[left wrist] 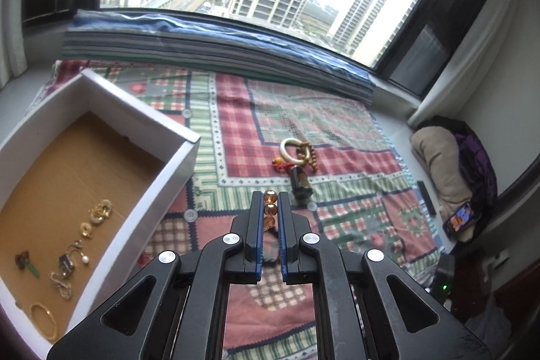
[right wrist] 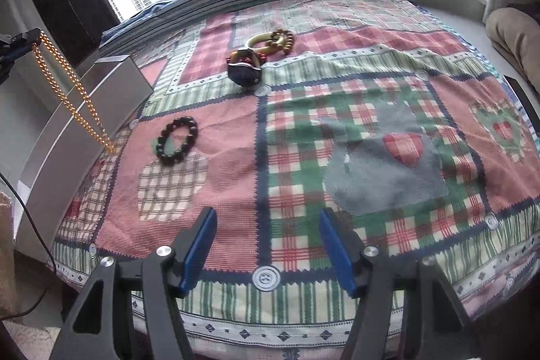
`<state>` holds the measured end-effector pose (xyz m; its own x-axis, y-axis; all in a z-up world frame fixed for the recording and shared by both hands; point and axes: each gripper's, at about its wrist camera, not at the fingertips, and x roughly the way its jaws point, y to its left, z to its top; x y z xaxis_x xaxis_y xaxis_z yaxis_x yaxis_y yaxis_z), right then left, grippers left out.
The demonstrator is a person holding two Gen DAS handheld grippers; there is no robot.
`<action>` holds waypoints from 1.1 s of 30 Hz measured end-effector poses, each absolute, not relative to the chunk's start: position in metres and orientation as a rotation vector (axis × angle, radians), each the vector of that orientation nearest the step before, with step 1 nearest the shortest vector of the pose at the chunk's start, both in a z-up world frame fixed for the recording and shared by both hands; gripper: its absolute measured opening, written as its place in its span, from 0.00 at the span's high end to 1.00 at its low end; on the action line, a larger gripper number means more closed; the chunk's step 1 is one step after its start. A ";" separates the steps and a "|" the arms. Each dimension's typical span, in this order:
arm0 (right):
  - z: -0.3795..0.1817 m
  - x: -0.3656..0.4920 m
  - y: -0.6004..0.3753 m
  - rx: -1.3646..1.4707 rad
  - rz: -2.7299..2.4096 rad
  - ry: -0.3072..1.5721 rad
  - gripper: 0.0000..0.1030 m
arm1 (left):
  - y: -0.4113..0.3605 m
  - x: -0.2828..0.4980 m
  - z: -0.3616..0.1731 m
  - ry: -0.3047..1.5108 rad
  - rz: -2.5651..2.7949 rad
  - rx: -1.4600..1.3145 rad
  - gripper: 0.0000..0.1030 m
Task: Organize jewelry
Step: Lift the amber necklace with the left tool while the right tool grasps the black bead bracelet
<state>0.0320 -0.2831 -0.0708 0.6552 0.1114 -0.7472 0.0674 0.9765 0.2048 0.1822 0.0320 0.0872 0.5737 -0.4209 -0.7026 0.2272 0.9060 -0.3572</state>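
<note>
My left gripper [left wrist: 270,196] is shut on an amber bead necklace [left wrist: 270,208], held above the patchwork cloth. In the right wrist view the necklace [right wrist: 69,97] hangs from the left gripper [right wrist: 25,39] beside the white box [right wrist: 84,110], its lower end touching the cloth. The open white box [left wrist: 162,171] holds several gold and pearl pieces [left wrist: 84,231]. A pile with a pale bangle [left wrist: 293,150], wooden beads and a dark bracelet lies on the cloth; it shows in the right wrist view [right wrist: 260,53]. A dark bead bracelet [right wrist: 177,140] lies near the box. My right gripper [right wrist: 268,215] is open and empty.
The patchwork cloth [right wrist: 371,157] covers a window seat. A striped folded cushion [left wrist: 216,46] runs along the window. A beige pillow [left wrist: 438,164], dark clothes and a phone [left wrist: 459,218] lie at the right. A black cable [right wrist: 30,211] hangs at the left.
</note>
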 end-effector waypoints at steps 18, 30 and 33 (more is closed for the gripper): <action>-0.098 0.212 -0.150 -0.060 0.303 1.155 0.62 | 0.100 0.139 0.019 0.989 -0.160 -0.225 0.95; -0.087 0.195 -0.153 -0.081 0.300 1.119 0.87 | 0.103 0.130 0.034 0.961 -0.196 -0.233 0.95; -0.059 0.179 -0.162 -0.031 0.326 1.062 0.87 | 0.104 0.124 0.049 0.942 -0.218 -0.247 0.95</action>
